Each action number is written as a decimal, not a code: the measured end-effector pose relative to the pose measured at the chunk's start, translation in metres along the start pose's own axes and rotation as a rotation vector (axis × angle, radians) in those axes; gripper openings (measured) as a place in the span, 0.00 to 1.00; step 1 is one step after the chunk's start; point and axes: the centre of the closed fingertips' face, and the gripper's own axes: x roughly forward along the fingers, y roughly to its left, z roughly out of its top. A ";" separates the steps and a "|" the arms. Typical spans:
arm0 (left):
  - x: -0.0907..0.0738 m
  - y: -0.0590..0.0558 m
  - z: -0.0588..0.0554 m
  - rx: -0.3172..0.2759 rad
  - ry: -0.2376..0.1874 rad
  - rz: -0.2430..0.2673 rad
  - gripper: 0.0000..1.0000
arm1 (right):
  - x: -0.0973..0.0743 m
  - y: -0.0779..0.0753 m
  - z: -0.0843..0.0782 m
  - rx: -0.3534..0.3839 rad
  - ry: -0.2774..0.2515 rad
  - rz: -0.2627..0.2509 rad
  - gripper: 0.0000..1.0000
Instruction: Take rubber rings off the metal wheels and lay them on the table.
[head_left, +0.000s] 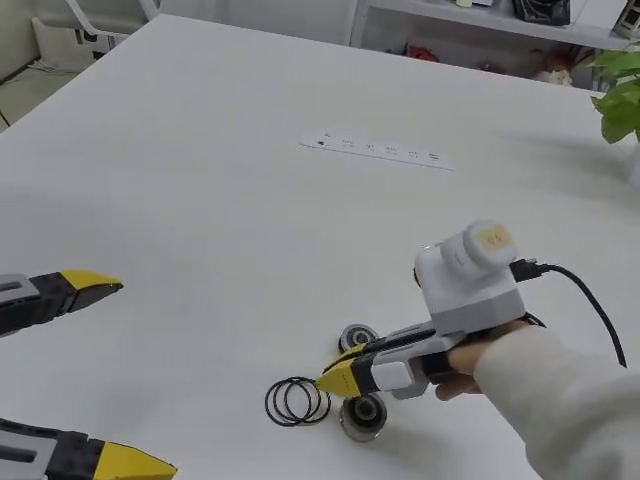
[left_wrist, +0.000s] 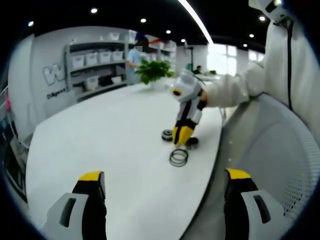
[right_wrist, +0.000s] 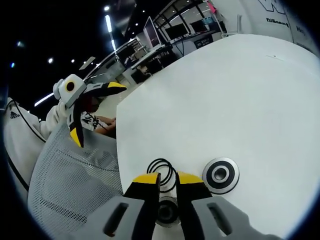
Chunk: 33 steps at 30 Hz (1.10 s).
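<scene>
- The right claw has its yellow-tipped jaws drawn almost together, with a thin gap left between them. I cannot tell whether they pinch anything.
- The rubber rings lie flat on the white surface in a small overlapping bunch. They sit right at that claw's tips, and one arc runs in behind them.
- One metal wheel lies just beside the right jaw. A second metal wheel shows through the gap, under the jaws.
- In the head view the right claw points between the two wheels. Its tip is at the edge of the rings, and a hand in a white sleeve holds it.
- The left claw is spread wide and holds nothing. It is well apart from the rings and hangs off the surface's near edge.
- Writing: the sleeve carries the word "adidas". The far wall bears a large "W" with a smaller word under it, too blurred to read.
- Farther out, a white power strip lies on the surface. A green plant stands at its far corner, and shelves with bins stand behind.
</scene>
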 end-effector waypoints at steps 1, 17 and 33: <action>0.000 0.000 0.000 0.002 0.001 -0.001 1.00 | -0.002 -0.001 0.002 -0.002 -0.008 -0.006 0.10; 0.001 0.007 0.023 0.056 -0.007 -0.028 1.00 | -0.040 -0.026 0.031 -0.011 -0.164 -0.107 0.17; 0.026 0.022 0.073 0.188 -0.036 -0.069 0.95 | -0.059 -0.050 0.026 -0.021 -0.209 -0.188 0.30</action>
